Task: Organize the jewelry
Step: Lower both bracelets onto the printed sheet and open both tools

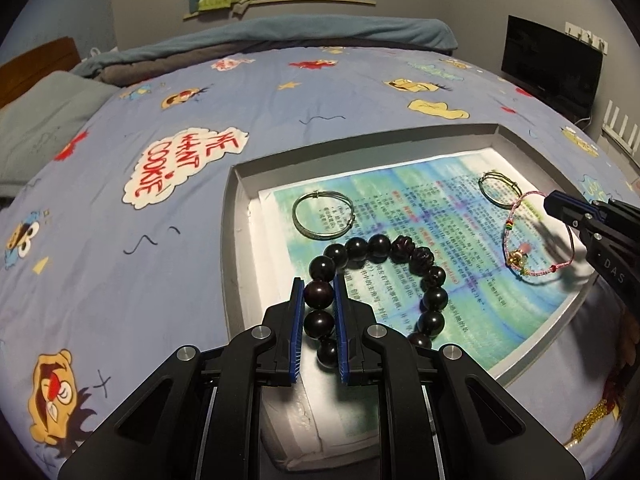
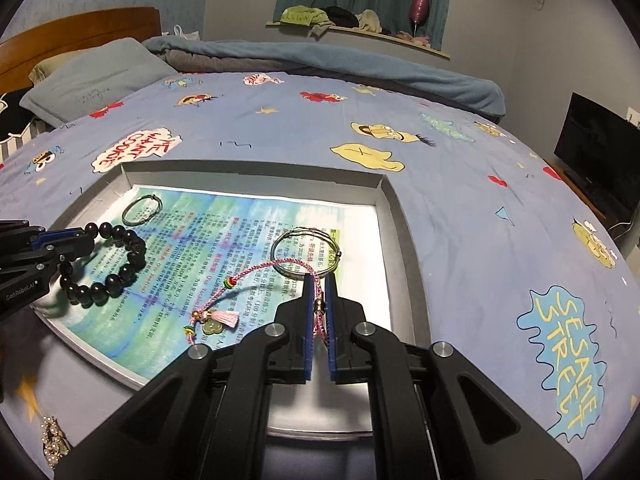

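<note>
A grey tray (image 1: 230, 216) lined with a printed blue-green sheet lies on the bed; it also shows in the right wrist view (image 2: 404, 216). My left gripper (image 1: 319, 292) is shut on a dark wooden bead bracelet (image 1: 434, 276), which also shows in the right wrist view (image 2: 120, 276). My right gripper (image 2: 319, 280) is shut on a pink cord bracelet (image 2: 256, 270) with a tassel and green charm; this cord bracelet also shows in the left wrist view (image 1: 520, 258). Two silver bangles lie in the tray: one at the left (image 1: 323, 216), one at the right (image 1: 500, 190).
The bedsheet (image 1: 160, 240) is blue with cartoon prints. A pearl and gold ornament (image 2: 52, 440) lies on the sheet near the tray's front left corner. Pillows and a folded blanket (image 2: 320, 60) lie at the far side. A dark screen (image 2: 600, 152) stands at the right.
</note>
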### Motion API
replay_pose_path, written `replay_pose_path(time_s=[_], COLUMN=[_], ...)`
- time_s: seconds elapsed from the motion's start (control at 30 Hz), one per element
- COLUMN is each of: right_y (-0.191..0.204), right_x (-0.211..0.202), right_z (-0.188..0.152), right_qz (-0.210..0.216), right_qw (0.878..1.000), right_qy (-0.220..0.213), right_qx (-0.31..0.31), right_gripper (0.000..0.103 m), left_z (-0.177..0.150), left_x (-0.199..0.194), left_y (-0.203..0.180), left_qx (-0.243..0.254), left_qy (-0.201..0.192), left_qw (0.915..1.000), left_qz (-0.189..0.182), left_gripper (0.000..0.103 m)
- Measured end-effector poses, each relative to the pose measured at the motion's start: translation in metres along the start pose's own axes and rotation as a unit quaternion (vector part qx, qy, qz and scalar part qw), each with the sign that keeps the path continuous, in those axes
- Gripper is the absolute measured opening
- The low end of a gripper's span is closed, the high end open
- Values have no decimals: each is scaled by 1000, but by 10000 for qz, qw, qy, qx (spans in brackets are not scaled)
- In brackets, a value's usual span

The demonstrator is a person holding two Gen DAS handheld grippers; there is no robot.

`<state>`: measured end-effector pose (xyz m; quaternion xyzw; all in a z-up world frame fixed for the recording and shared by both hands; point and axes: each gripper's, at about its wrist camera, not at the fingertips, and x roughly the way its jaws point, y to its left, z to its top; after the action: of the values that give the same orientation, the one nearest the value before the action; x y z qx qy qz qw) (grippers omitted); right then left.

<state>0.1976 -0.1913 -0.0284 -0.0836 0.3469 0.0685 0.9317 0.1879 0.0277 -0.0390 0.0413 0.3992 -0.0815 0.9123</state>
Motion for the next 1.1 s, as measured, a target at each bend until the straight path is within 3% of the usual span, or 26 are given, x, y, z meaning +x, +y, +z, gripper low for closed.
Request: replay_pose_path(time_s=[0.7, 0.83, 0.9, 1.0, 1.1], right_y=[-4, -6, -6, -7, -10], right_x=[5, 0, -2, -5, -10], right_z=[-1, 0, 0, 1, 4], right_qz=[12, 7, 8, 43, 61], right_qw=[9999, 9999, 9999, 9997, 9995], right_qy=[85, 4, -40, -84, -141], right_qx=[121, 147, 161, 219, 287], right_gripper=[8, 23, 23, 31, 37], left_z=[-2, -2, -1, 0, 1], left_x=[3, 2, 0, -5, -10], left_y=[-5, -5, -5, -4, -3], left_qx=[149, 145, 143, 94, 76], left_qy=[29, 21, -16, -126, -180], left_qw=[9998, 9998, 9998, 9998, 9996], left_qz=[115, 110, 116, 146, 188], left_gripper=[16, 19, 24, 44, 49])
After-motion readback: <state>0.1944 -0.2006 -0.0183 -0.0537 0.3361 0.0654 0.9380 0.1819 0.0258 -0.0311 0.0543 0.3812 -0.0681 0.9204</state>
